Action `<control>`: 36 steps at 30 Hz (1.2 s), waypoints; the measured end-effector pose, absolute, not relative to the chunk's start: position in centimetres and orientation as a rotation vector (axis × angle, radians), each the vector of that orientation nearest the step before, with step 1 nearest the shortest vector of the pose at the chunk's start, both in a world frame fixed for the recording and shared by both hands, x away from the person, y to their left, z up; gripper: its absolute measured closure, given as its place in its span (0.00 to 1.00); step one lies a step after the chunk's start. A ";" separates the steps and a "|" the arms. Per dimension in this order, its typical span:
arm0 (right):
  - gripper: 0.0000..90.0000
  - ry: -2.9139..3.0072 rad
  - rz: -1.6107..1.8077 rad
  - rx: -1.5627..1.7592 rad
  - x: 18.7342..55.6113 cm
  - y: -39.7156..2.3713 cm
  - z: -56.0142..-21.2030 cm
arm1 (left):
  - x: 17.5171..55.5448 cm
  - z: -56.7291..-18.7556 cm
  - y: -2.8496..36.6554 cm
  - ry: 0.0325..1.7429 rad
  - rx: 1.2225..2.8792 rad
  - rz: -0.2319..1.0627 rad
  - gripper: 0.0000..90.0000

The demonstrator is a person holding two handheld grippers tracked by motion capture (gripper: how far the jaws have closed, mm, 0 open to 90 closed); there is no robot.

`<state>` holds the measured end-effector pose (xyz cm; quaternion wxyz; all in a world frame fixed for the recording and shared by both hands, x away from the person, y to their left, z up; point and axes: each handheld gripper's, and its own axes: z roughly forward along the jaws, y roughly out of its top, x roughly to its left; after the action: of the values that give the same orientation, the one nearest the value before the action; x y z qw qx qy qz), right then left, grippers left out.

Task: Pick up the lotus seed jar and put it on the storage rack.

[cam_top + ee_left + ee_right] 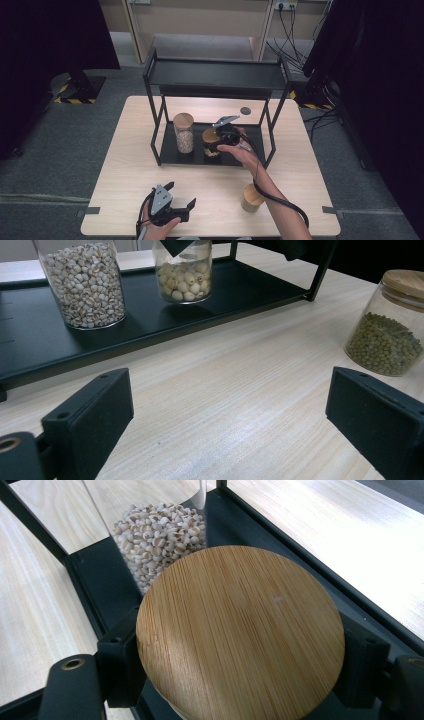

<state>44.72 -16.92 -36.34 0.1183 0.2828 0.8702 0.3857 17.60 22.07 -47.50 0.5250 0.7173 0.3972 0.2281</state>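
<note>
A black two-tier rack (215,75) stands on the wooden table (130,165). On its lower shelf (40,340) stands a tall jar of pale grains (183,132) (85,282) (160,535) with a wooden lid. Beside it is a shorter jar of round cream seeds (212,147) (182,272). My right gripper (216,139) (240,665) is shut on that jar, its jaws pressing both sides of the wooden lid (240,630). The jar's base seems to rest on the shelf. My left gripper (172,205) (230,425) hovers open over the table's near edge, nothing between its jaws.
A jar of green beans (251,198) (387,332) with a wooden lid stands on the table at the front right, to the right of the left gripper. The rack's upper shelf (215,72) overhangs the jars. A dark round spot (245,110) lies behind the rack.
</note>
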 end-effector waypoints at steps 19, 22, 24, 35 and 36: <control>0.27 2.535 1.115 0.839 45.1 -15.8 -37.4 | 17.6 -47.6 22.0 0.945 1.720 0.542 0.05; 0.27 2.537 1.117 0.836 45.1 -15.9 -37.6 | 17.5 -47.5 21.9 0.943 1.723 0.544 0.05; 0.22 2.542 1.117 0.849 45.1 -16.0 -37.5 | 17.5 -47.5 21.9 0.944 1.722 0.543 0.05; 0.05 2.506 1.161 0.873 43.7 -17.2 -36.6 | 17.5 -47.6 21.9 0.944 1.724 0.543 0.05; 0.05 2.504 1.166 0.872 43.5 -17.4 -36.5 | 17.5 -47.6 21.9 0.944 1.724 0.543 0.05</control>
<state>43.54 -17.39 -36.52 0.1223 0.2987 0.8580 0.3996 17.55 21.87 -47.56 0.5237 0.7203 0.3944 0.2267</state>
